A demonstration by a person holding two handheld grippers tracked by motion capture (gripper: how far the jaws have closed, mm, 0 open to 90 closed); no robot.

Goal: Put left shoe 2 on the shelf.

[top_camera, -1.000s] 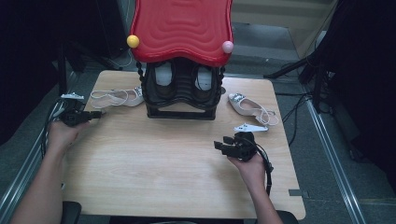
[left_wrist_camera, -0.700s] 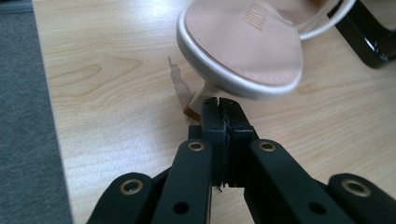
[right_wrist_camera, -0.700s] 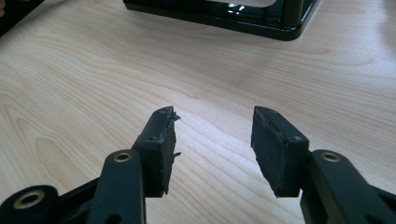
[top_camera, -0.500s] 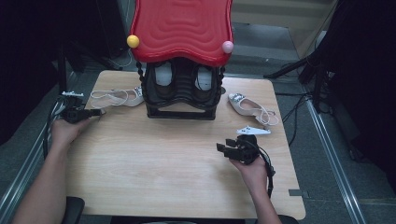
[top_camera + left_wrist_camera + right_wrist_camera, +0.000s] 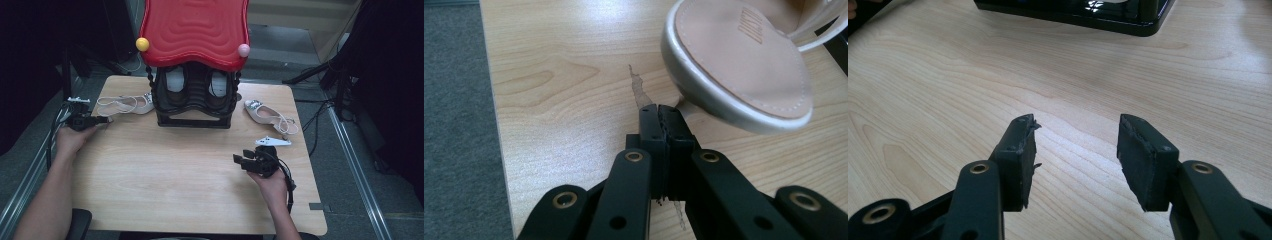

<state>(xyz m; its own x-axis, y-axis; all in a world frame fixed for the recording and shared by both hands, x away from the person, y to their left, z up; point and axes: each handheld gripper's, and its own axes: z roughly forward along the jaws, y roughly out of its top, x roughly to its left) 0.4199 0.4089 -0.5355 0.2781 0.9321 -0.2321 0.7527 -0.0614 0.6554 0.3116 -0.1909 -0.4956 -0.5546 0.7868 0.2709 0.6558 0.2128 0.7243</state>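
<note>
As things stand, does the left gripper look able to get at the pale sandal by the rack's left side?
Probably yes: the left gripper sits just short of the sandal, bare table between, though its jaws are shut and would need opening.

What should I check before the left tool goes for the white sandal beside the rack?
1. Left tool jaws apart for a grasp: not ok, they are shut with nothing between them.
2. White sandal within its line: ok, just ahead and to the side.
3. Tool touching sandal: cannot tell.
4. Right tool free: ok, open over bare table.
5. Shoe rack slots: cannot tell; white shoes show inside.
6. Second sandal out of the way: ok.
</note>
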